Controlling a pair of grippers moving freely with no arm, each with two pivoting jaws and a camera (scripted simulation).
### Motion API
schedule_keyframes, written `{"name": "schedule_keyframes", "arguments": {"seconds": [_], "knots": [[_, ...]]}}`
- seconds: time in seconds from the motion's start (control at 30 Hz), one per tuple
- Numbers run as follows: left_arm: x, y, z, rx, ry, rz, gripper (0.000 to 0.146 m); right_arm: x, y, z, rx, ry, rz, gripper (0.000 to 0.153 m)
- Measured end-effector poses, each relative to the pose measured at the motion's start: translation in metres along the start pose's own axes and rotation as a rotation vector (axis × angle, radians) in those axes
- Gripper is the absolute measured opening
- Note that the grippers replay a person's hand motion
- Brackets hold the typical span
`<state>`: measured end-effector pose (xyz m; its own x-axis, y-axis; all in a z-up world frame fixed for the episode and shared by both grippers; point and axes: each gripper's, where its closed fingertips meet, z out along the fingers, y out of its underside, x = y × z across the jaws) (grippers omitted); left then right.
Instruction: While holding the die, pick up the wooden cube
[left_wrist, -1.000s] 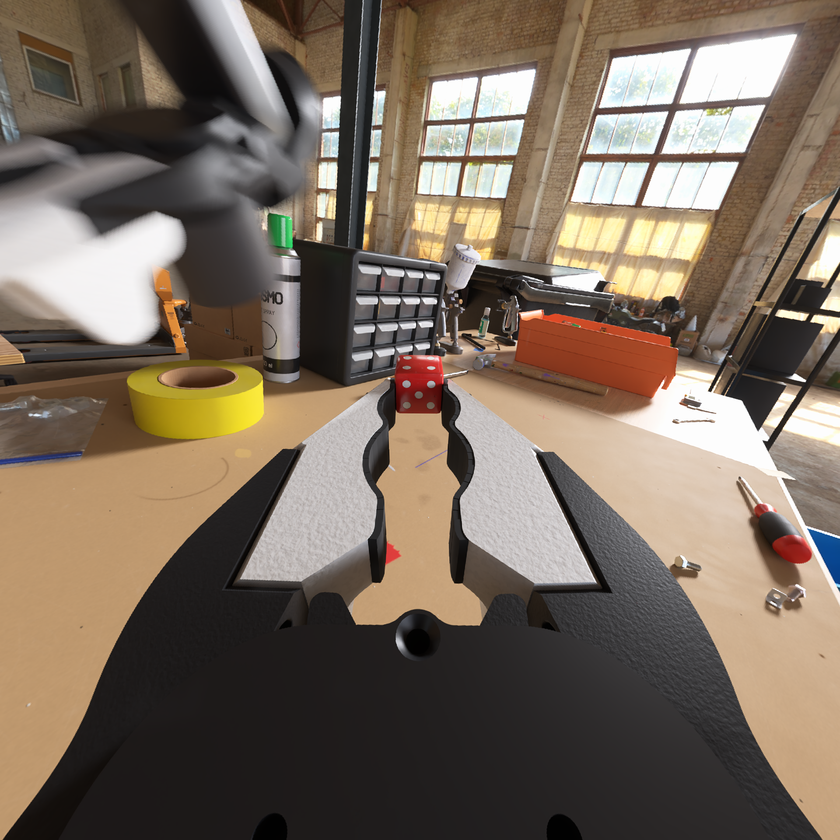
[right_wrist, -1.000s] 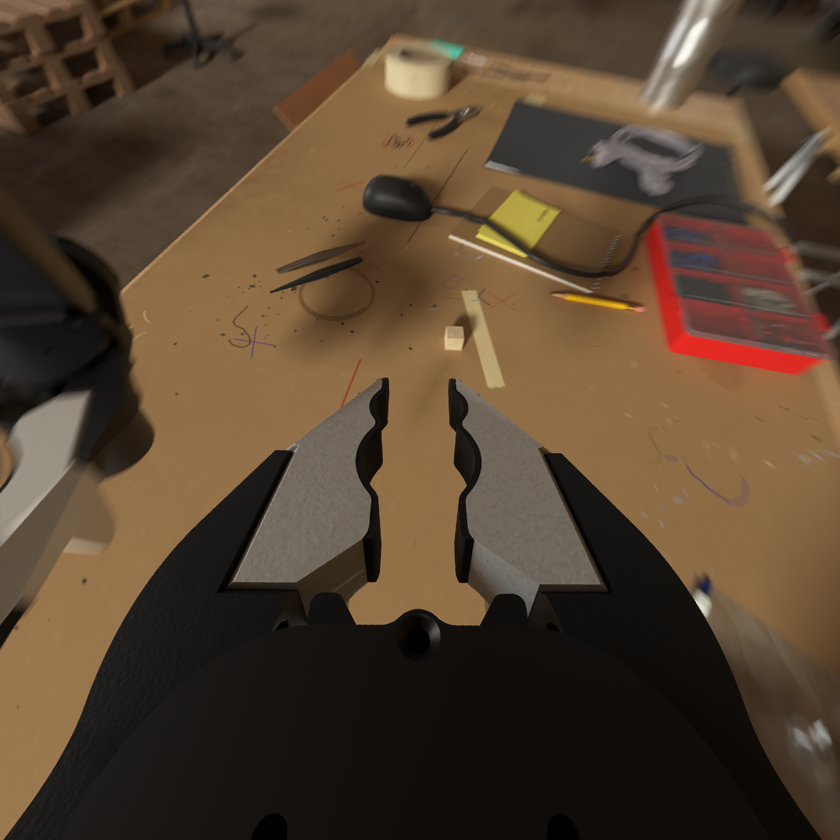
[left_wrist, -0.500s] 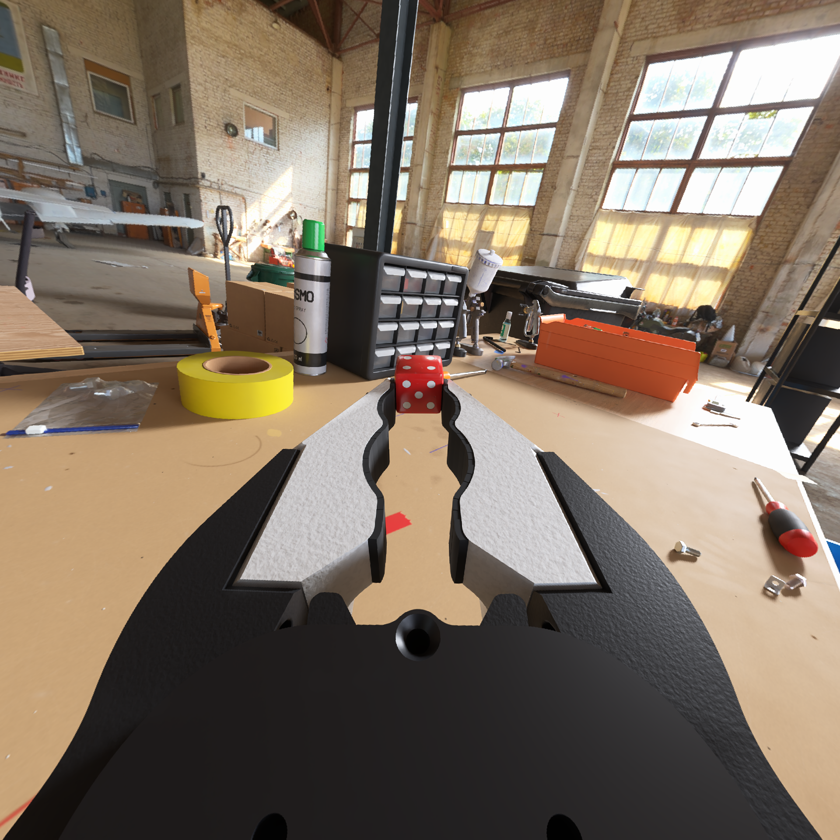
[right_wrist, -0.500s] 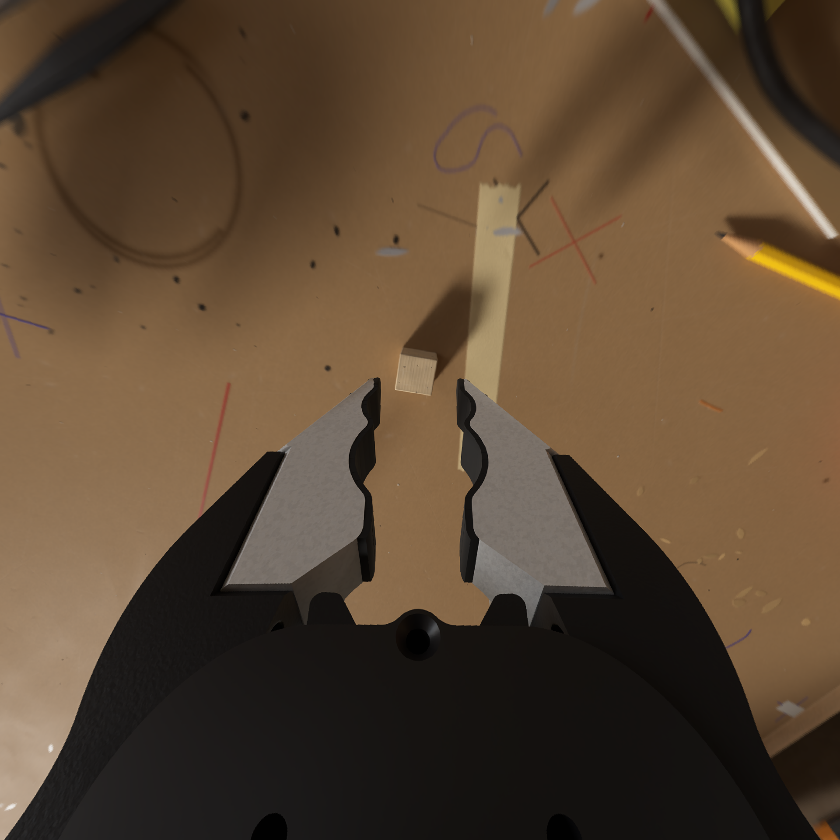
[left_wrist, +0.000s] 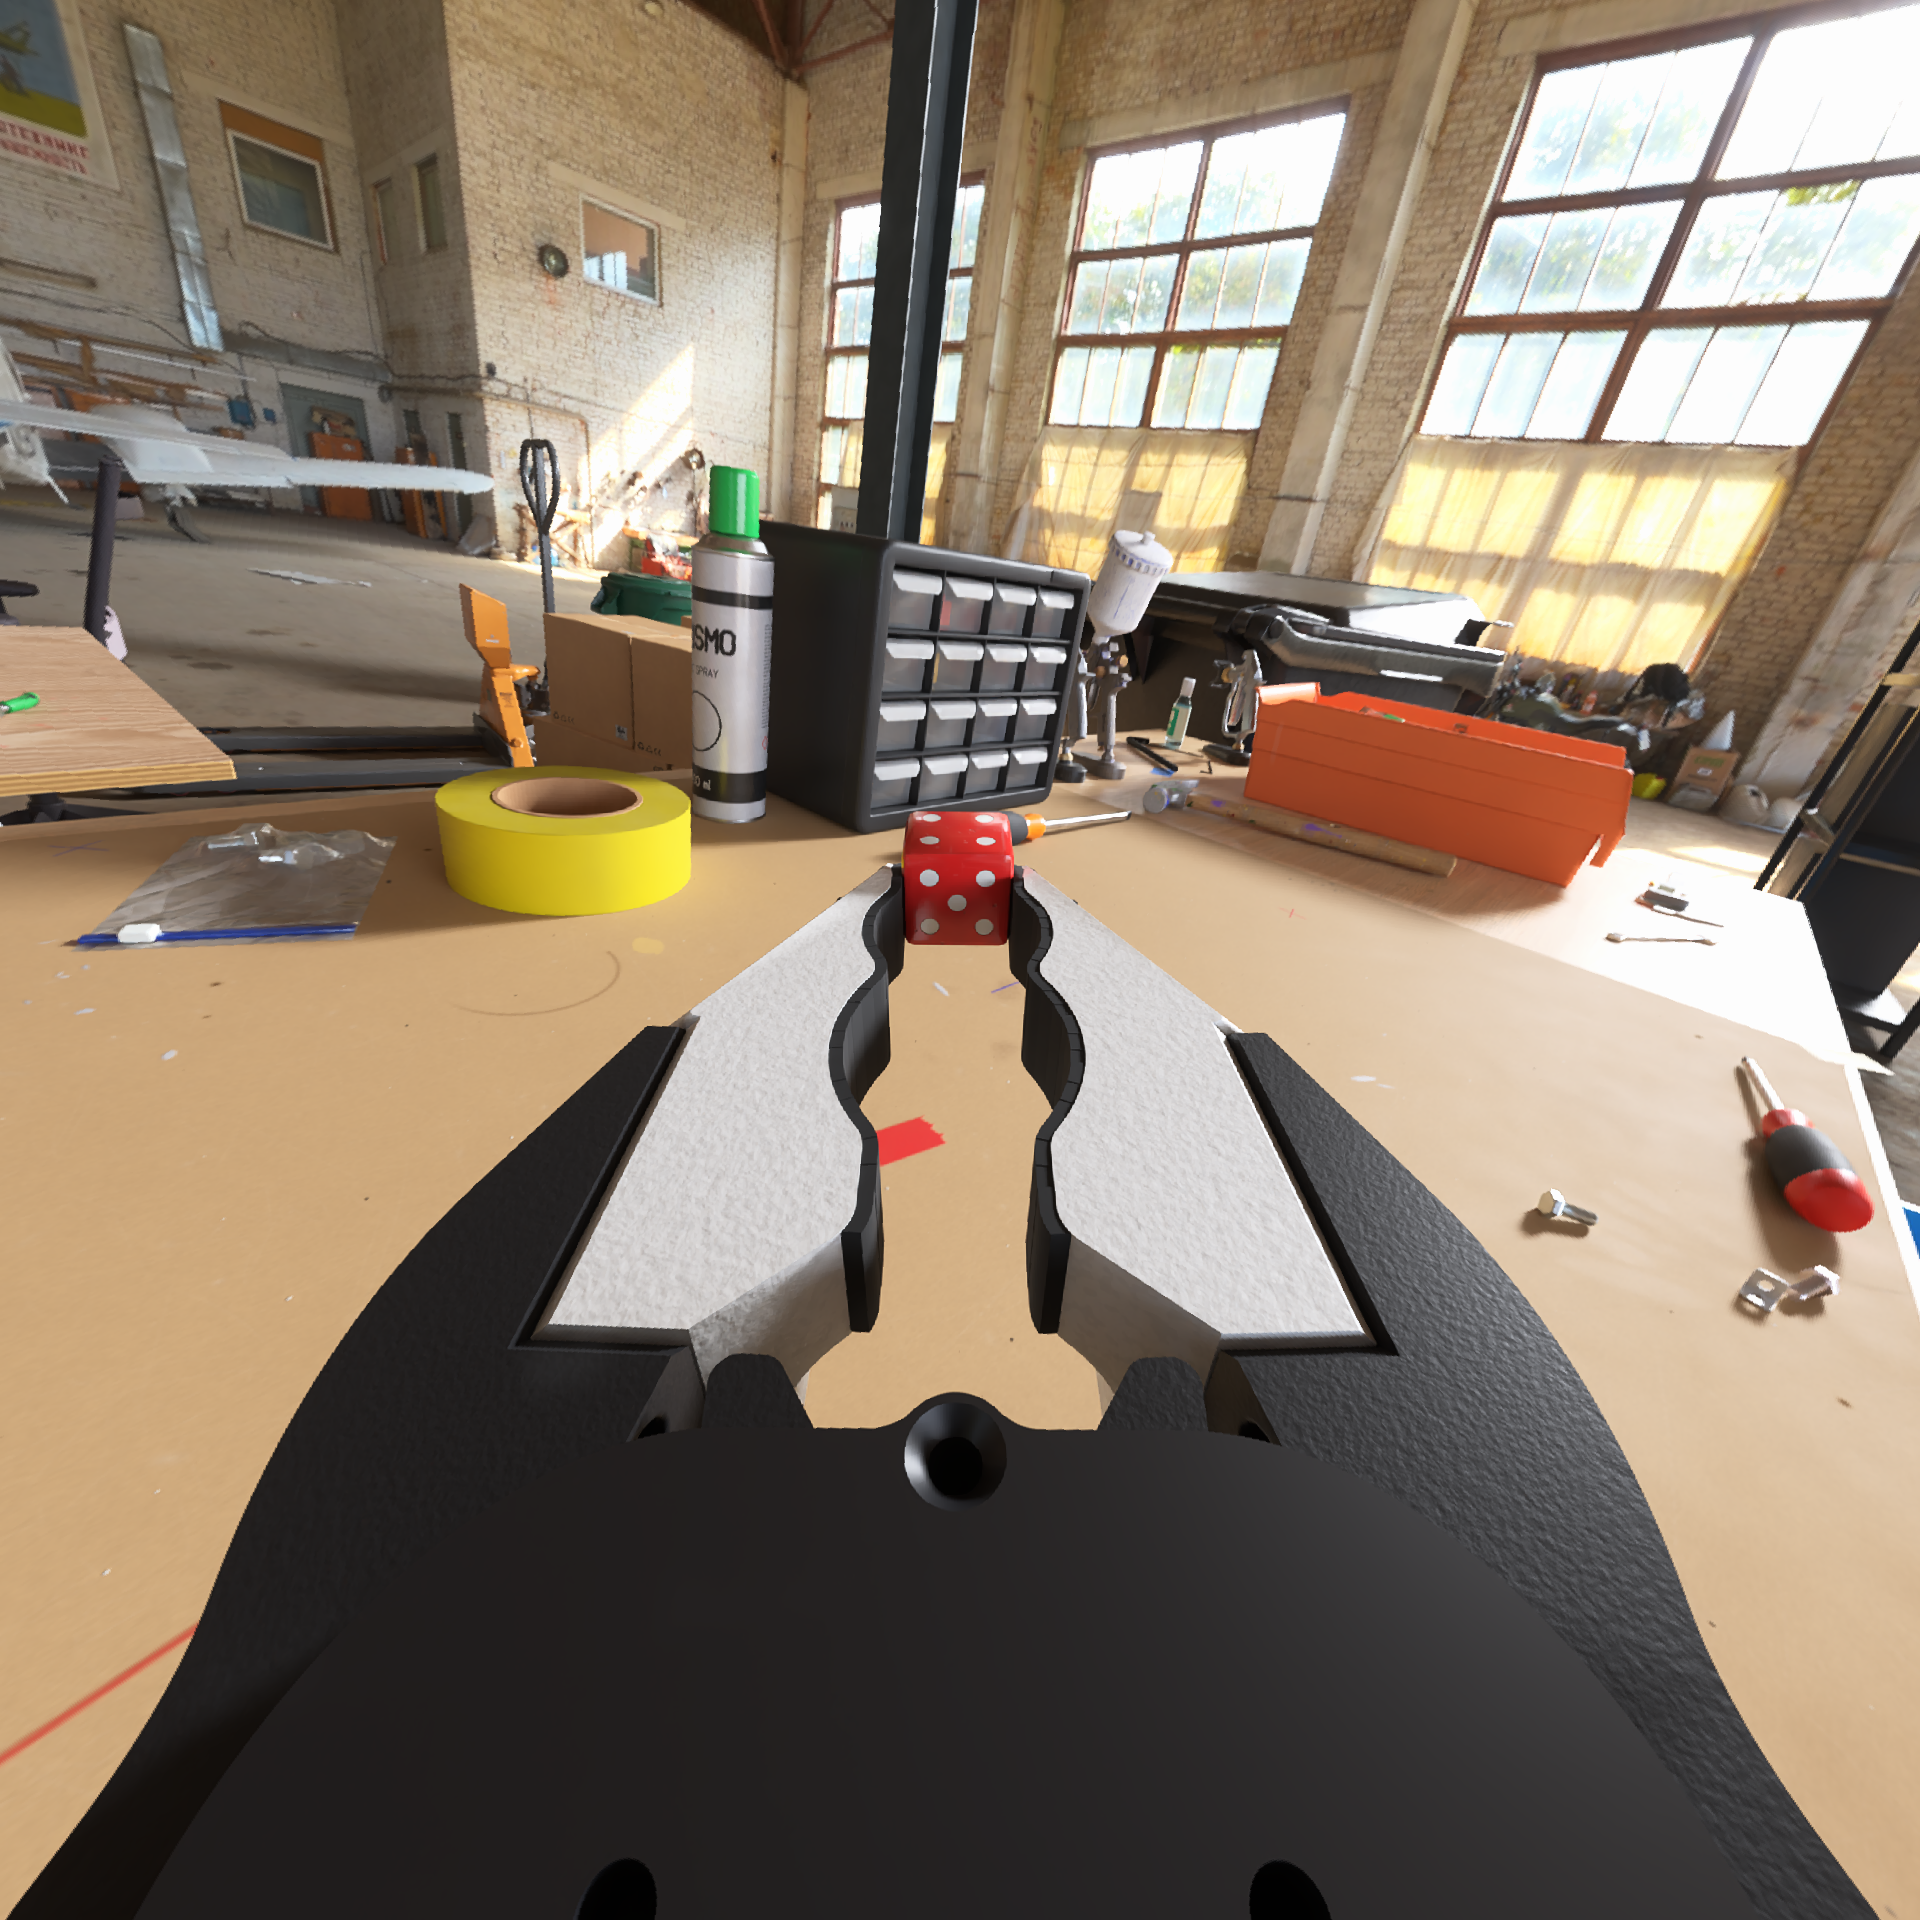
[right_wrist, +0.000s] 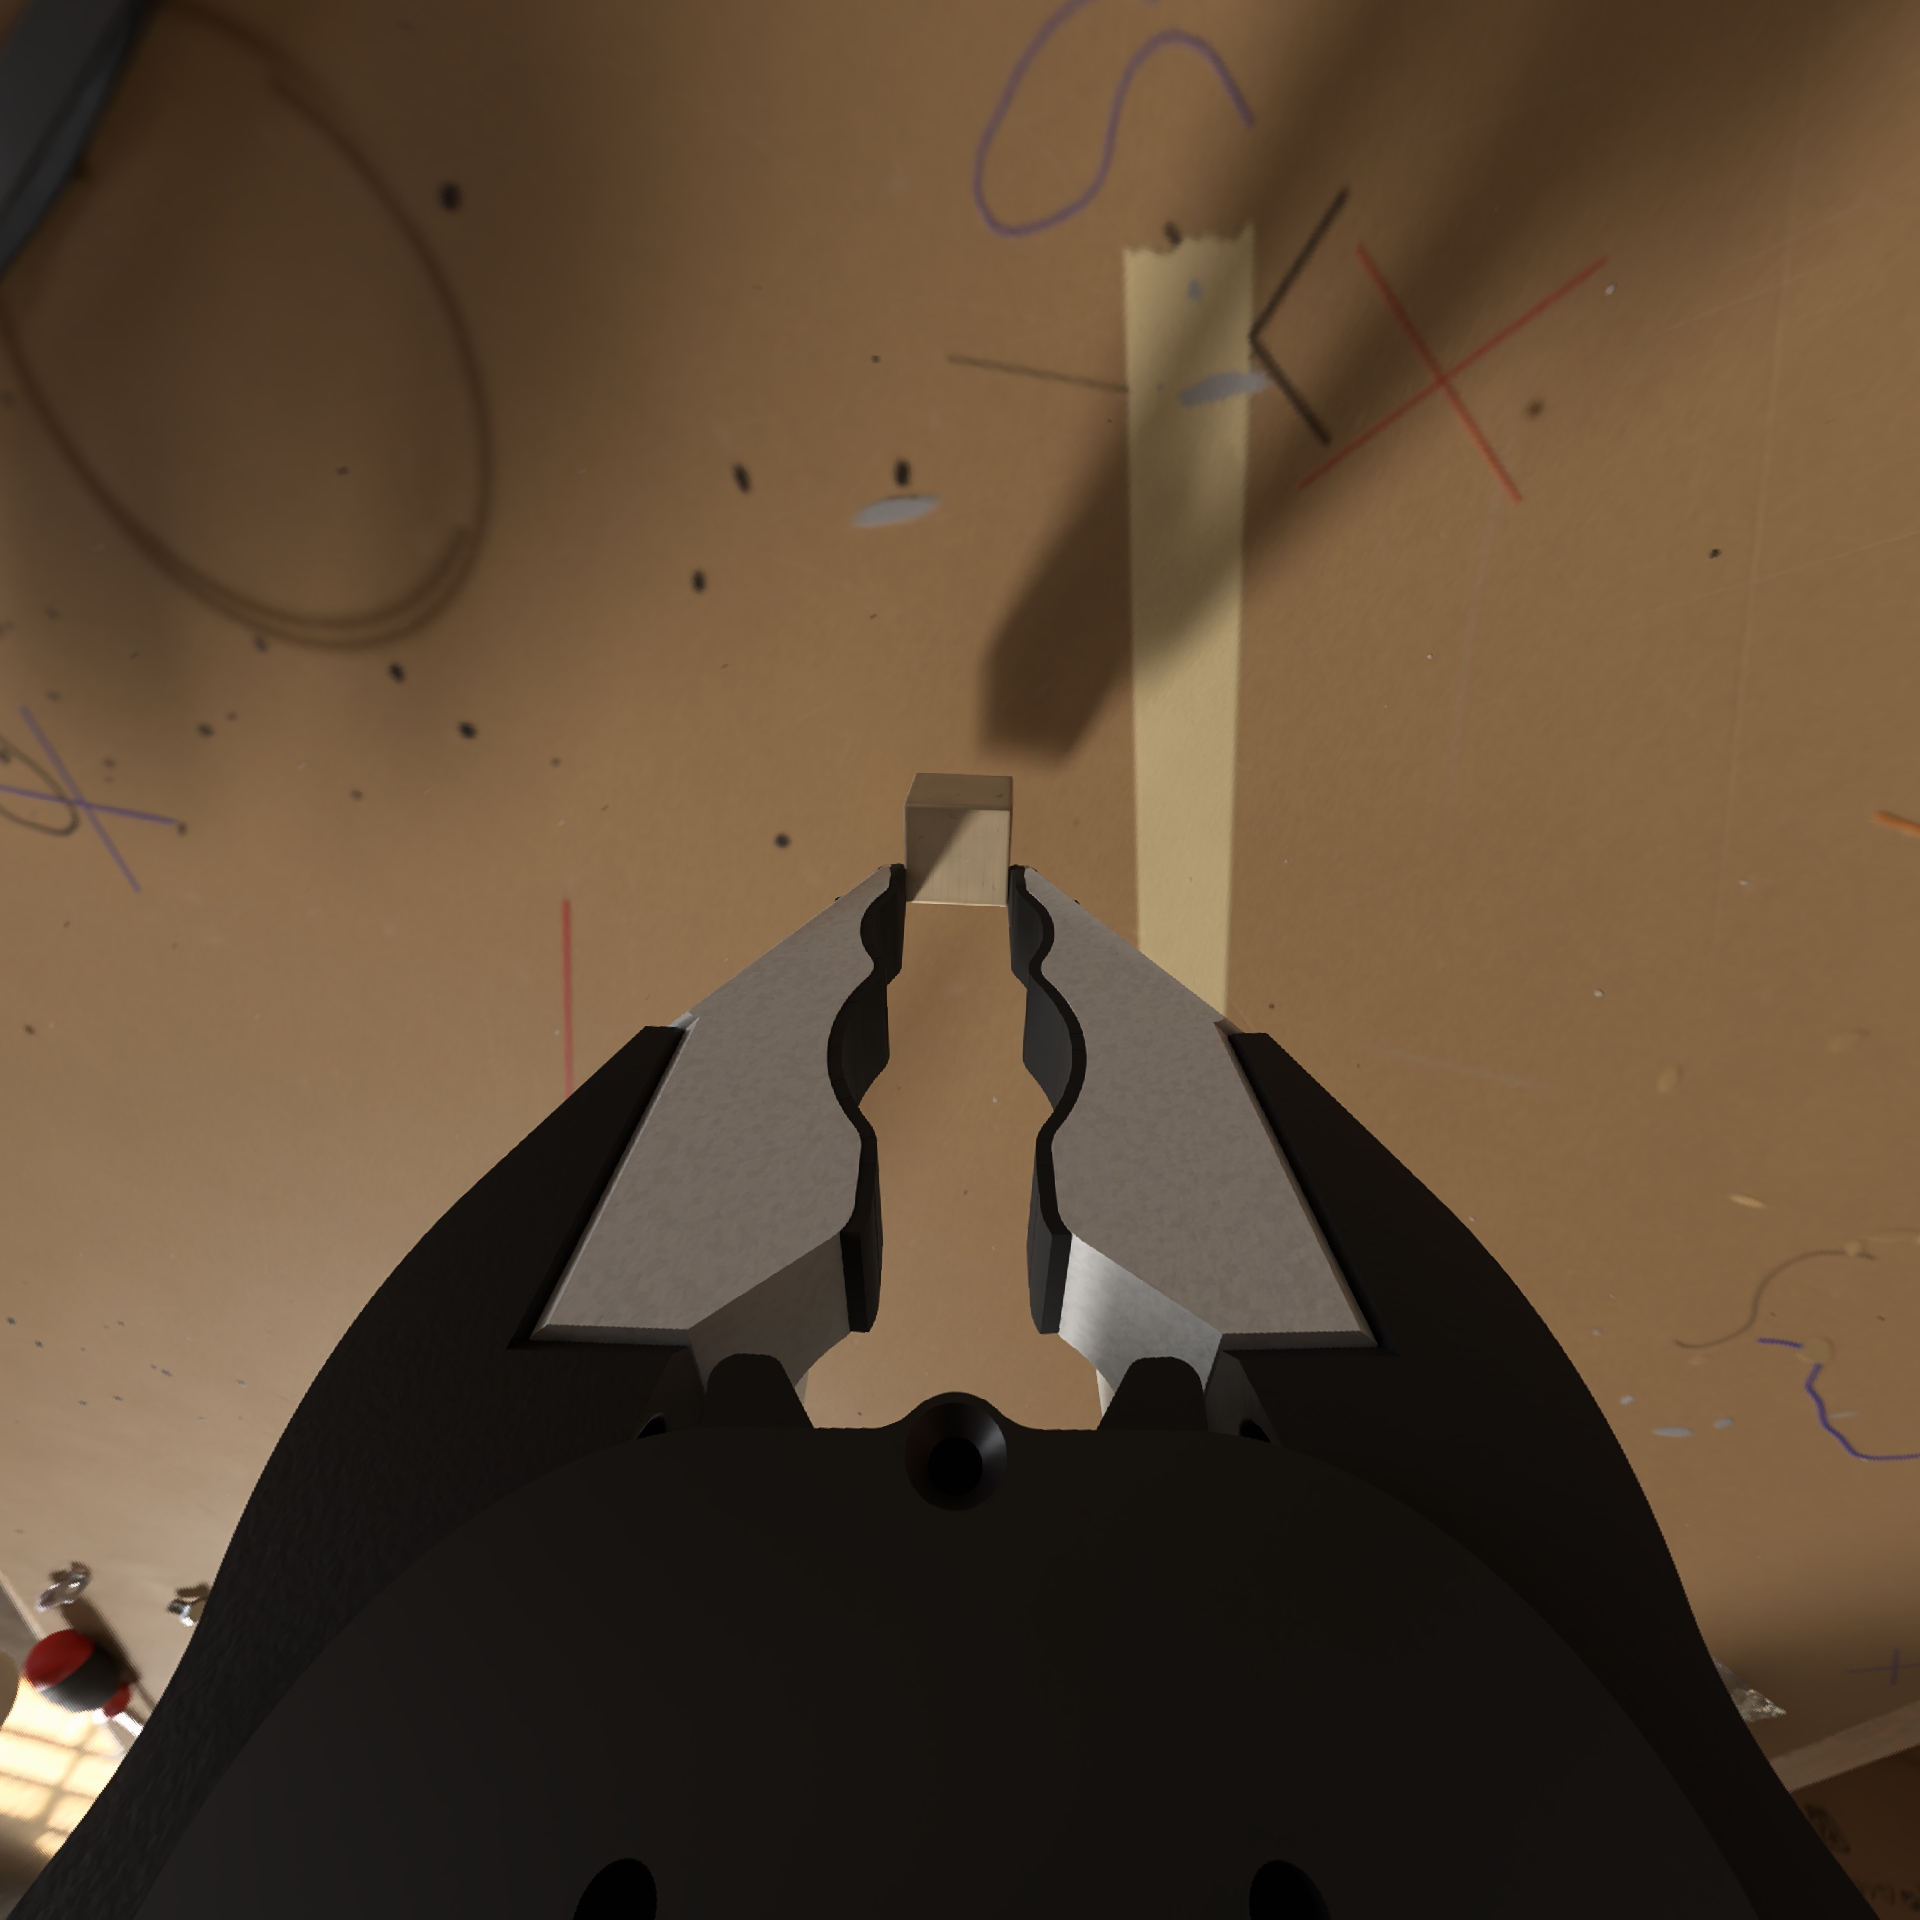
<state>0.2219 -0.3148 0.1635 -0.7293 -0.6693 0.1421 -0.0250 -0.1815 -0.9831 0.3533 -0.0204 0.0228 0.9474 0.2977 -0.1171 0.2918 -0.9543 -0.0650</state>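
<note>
The left gripper (left_wrist: 957, 896) is clamped on the red die (left_wrist: 957, 879), which sits squarely between its fingertips above the brown workbench (left_wrist: 260, 1143); a six-pip face is turned toward the camera and another white-dotted face looks up. A cube has no long axis to tell. Below the fingers lies a scrap of red tape (left_wrist: 910, 1138). To the right are a bolt (left_wrist: 1562, 1209) and a red-and-black screwdriver (left_wrist: 1806, 1157). Farther left lie a clear zip bag (left_wrist: 244, 885) and a roll of yellow tape (left_wrist: 563, 840). Behind the tape stands a spray can (left_wrist: 731, 665) with a green cap and black lettering on a white label, beside a black drawer cabinet (left_wrist: 925, 686). An orange tray (left_wrist: 1434, 779) lies at the far right.

The right gripper (right_wrist: 957, 885) is closed on the pale wooden cube (right_wrist: 957, 850), its fingertips touching the cube's left and right sides, edges square to the fingers. A strip of masking tape (right_wrist: 1188, 582) runs away just right of it, among pen scribbles and a red cross.
</note>
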Motion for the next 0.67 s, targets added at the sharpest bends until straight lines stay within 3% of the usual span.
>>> {"name": "schedule_keyframes", "arguments": {"seconds": [0.13,0.23,0.43,0.57,0.67], "knots": [[-0.003,0.006,0.002,-0.025,-0.013,0.009,0.019,-0.019,0.01,-0.04,0.12,0.015,-0.062,0.019],[-0.005,0.009,0.002,-0.031,-0.025,0.005,0.019,-0.05,0.04,-0.09,0.258,0.013,-0.113,0.019],[-0.003,0.018,0.008,-0.065,-0.038,0.029,0.019,-0.121,0.17,-0.179,0.441,0.133,-0.117,0.019],[0.011,0.023,0.027,-0.078,-0.013,0.056,0.019,-0.169,0.263,-0.192,0.527,0.194,0.004,0.019],[0.02,0.023,0.05,-0.069,-0.001,0.095,0.019,-0.195,0.313,-0.19,0.637,0.261,0.128,0.019]]}}
